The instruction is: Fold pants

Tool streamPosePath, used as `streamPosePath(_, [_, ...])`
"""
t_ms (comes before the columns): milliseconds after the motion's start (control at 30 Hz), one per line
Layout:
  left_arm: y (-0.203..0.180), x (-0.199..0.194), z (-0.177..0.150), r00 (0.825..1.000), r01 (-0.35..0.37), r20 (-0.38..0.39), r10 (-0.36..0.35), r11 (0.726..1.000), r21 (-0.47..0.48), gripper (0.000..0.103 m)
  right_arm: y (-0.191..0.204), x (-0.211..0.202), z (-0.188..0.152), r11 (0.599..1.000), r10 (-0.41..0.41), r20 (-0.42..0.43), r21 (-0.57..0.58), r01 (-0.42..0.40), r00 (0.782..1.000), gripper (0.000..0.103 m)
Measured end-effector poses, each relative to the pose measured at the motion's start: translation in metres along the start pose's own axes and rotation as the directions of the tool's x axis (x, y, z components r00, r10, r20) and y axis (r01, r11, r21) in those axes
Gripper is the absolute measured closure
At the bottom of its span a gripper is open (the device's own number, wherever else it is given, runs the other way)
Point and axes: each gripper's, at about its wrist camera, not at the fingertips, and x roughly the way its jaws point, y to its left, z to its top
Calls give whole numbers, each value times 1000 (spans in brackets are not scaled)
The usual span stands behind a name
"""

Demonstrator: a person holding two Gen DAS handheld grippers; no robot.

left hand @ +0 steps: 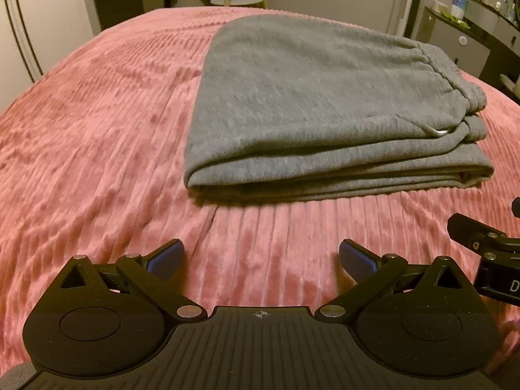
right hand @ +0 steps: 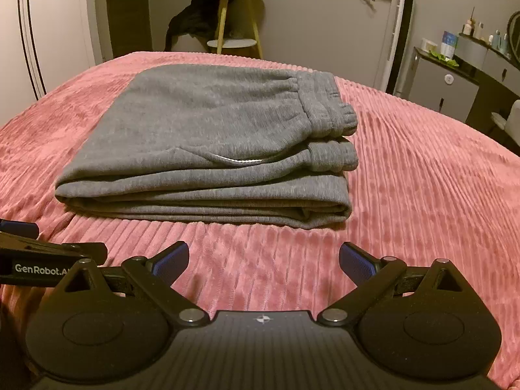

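Note:
The grey pants [left hand: 312,110] lie folded in a compact stack on the pink ribbed bedspread [left hand: 97,123], with the elastic waistband on the right side. They also show in the right wrist view [right hand: 208,143]. My left gripper [left hand: 261,258] is open and empty, just short of the stack's near edge. My right gripper [right hand: 264,260] is open and empty, also just short of the near edge. Part of the right gripper shows at the right edge of the left wrist view [left hand: 481,237]. Part of the left gripper shows at the left edge of the right wrist view [right hand: 39,253].
Beyond the bed's far edge stands a small wooden side table [right hand: 234,16] with a dark garment [right hand: 191,22] beside it. A dark dresser [right hand: 455,78] with bottles and boxes stands at the right. A white door [right hand: 48,26] is at the left.

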Motion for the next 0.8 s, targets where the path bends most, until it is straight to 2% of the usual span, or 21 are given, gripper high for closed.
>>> streamPosePath(800, [-1,3,0,1000,6,-14,-6,1000,4,0,0,-2,0,1000,9,10,8,-9,1000,4])
